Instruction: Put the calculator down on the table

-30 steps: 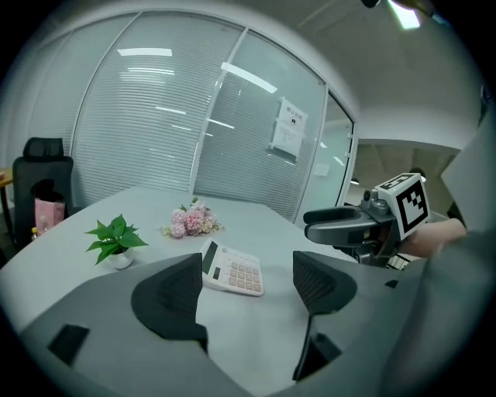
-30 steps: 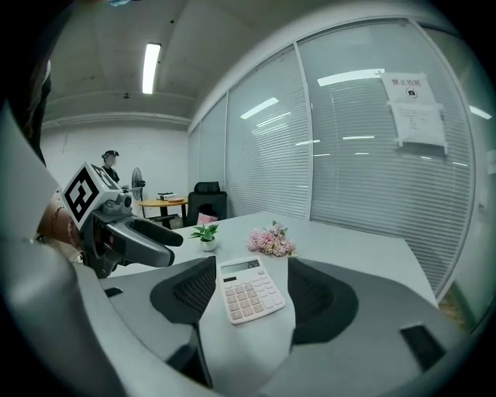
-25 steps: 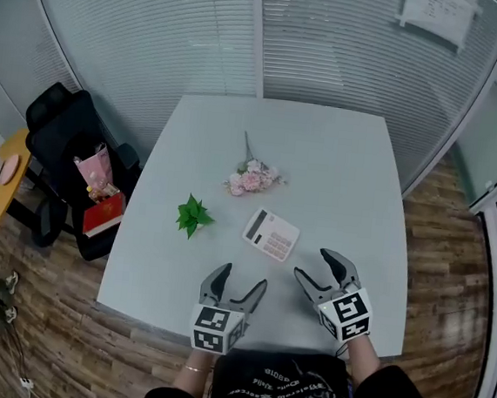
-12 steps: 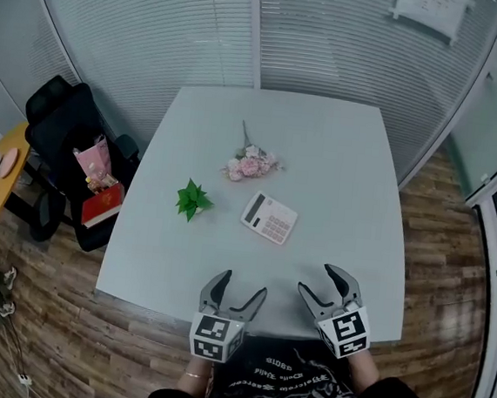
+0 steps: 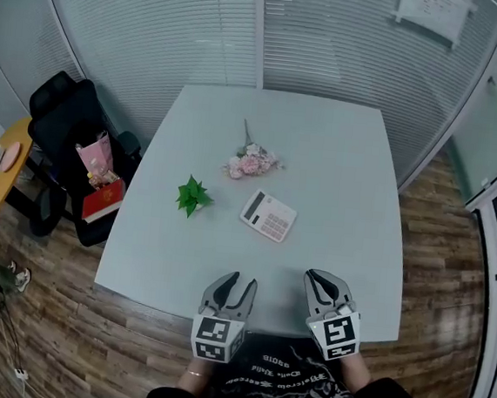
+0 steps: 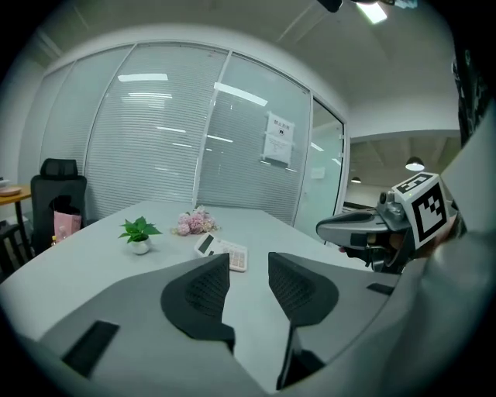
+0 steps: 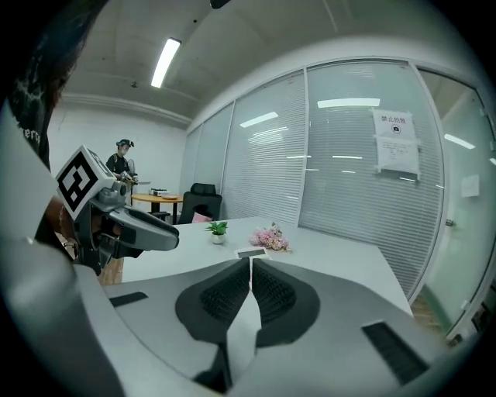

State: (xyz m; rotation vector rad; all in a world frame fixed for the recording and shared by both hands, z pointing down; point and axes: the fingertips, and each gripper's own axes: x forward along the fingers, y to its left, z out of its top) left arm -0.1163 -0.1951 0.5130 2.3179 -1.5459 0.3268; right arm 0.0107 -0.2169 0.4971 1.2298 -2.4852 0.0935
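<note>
Findings, left to right.

1. Small potted plant: it stands on the table to the left of the calculator and apart from it. It plays no part in the job.

2. My left tongs: they sit on my side of the calculator, a little to its left and well apart from it. The jaws are closing, with a clear gap between the pads and nothing in that gap. I judge them empty because there is nothing left to carry.

3. Pink flowers: they lie on the far side of the calculator, slightly left, near it but not touching.

4. Calculator: it lies flat on the table, keys up, with no tool in contact. On this evidence I judge the set-down complete.

5. My right tongs: they sit on my side of the calculator, to its right and well apart from it. The jaws are closing, the pads all but meet, and nothing is held. Both tools sit away from the calculator, which I read as clearing off so that it is not knocked.
</note>
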